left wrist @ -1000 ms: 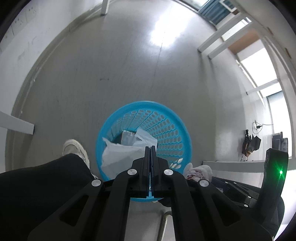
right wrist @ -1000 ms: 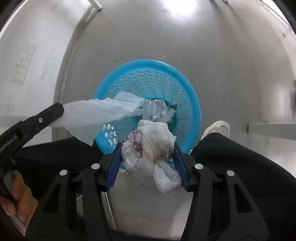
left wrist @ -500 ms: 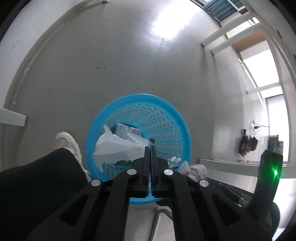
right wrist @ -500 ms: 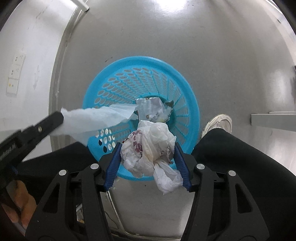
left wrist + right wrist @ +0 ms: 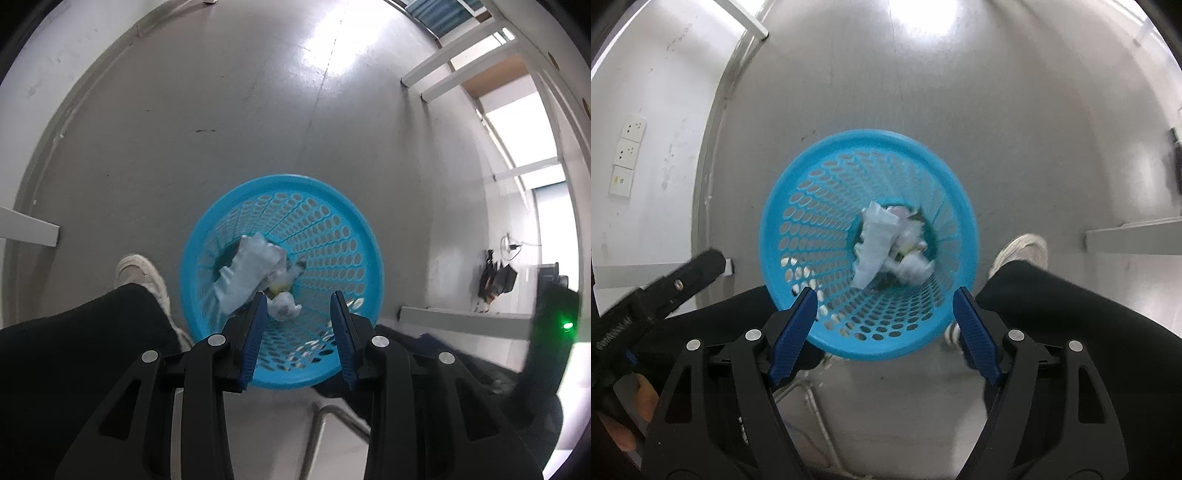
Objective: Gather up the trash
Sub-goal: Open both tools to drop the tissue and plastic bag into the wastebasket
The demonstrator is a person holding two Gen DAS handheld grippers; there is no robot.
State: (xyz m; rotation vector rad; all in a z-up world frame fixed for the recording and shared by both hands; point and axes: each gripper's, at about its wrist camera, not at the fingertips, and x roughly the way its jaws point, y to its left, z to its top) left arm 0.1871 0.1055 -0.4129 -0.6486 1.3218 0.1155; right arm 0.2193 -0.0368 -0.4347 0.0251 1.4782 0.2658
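A blue perforated waste basket [image 5: 332, 206] stands on the grey floor; it also shows in the right wrist view [image 5: 798, 206]. At its bottom lie a pale tissue [image 5: 243, 273] and a crumpled white plastic bag [image 5: 282, 304]; the right wrist view shows the tissue [image 5: 873, 240] and the bag [image 5: 914, 267] too. My left gripper [image 5: 299, 299] is open and empty above the basket's near rim. My right gripper [image 5: 884, 297] is open wide and empty above the near rim. The left gripper's body [image 5: 661, 288] shows at the left of the right wrist view.
The person's black trouser legs [image 5: 81, 339] and white shoe [image 5: 140, 273] stand beside the basket. White wall with sockets [image 5: 628, 155] lies to the left. White table legs [image 5: 454, 66] and a ledge [image 5: 461, 317] stand to the right. A metal chair frame [image 5: 325, 417] is below.
Both grippers have opened. The tissue left the left gripper and the crumpled bag left the right one; both now lie at the bottom of the basket.
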